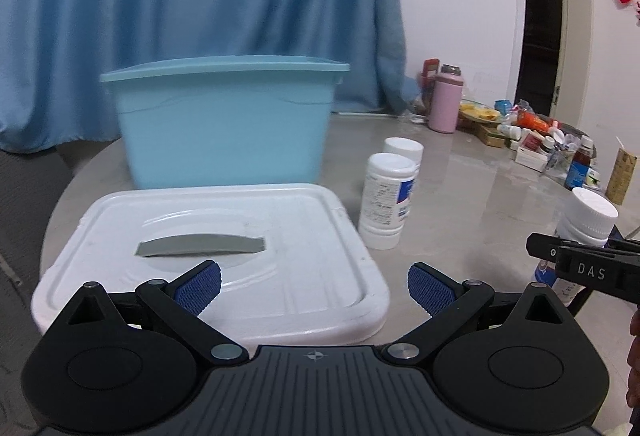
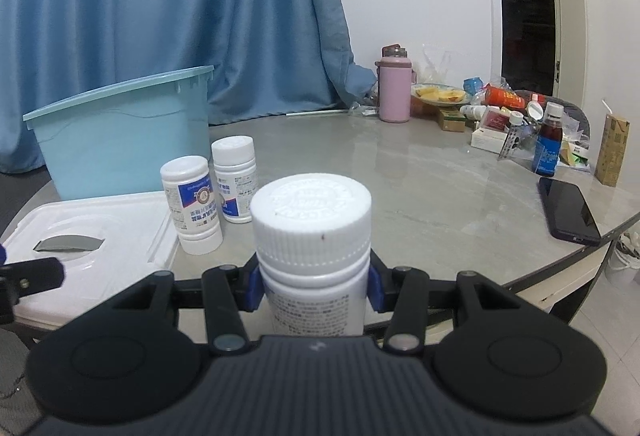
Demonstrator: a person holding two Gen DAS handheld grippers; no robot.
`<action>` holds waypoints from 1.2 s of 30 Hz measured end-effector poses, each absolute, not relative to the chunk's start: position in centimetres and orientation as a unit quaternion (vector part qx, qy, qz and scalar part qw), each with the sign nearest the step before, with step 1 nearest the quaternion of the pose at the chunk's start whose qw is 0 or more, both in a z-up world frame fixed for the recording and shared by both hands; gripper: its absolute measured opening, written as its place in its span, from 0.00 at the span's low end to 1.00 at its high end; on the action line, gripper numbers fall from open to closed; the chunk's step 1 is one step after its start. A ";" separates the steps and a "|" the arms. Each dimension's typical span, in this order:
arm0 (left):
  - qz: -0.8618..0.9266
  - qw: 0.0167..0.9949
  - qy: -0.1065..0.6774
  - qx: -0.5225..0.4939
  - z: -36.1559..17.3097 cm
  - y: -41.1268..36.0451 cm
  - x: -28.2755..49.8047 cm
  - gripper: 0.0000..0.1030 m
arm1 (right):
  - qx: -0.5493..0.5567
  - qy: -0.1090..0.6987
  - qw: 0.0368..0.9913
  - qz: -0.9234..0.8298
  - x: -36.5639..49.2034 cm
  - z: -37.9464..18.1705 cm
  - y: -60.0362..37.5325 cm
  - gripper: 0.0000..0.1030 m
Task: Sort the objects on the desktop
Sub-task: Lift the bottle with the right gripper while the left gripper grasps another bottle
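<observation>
A white plastic pill bottle with a ribbed cap (image 2: 312,256) stands upright at the centre of the right wrist view, clamped between the right gripper's (image 2: 314,286) jaws. Two more white bottles (image 2: 208,195) stand on the grey marble surface (image 2: 400,171) beside a light blue plastic bin (image 1: 228,123). The left gripper's (image 1: 314,288) jaws gape wide, holding nothing, over the flat white plastic lid (image 1: 224,260) at lower left.
</observation>
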State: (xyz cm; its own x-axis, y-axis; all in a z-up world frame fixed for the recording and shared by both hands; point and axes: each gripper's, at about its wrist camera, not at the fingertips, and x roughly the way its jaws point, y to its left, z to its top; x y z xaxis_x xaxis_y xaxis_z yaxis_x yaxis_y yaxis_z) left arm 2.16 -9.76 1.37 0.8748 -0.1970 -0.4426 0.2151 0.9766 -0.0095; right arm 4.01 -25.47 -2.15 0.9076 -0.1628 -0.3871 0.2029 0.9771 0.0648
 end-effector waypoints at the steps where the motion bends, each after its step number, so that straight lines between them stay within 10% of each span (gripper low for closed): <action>1: -0.108 0.968 0.226 0.021 1.4 -10.1 2.5 0.98 | 0.052 0.192 0.975 -0.094 4.1 -2.1 -25.5 0.47; 36: -0.126 0.960 0.246 0.041 -0.8 -18.7 16.7 0.96 | 0.070 0.204 0.966 -0.141 7.8 -2.9 -28.9 0.47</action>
State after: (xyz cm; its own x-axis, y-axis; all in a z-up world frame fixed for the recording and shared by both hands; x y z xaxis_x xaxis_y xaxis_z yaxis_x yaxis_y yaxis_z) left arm 16.71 -18.72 -0.77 0.8474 -0.2208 -0.4828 0.2614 0.9651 0.0175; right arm 7.81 -28.91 -2.91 0.8767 -0.2445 -0.4142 0.3016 0.9503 0.0773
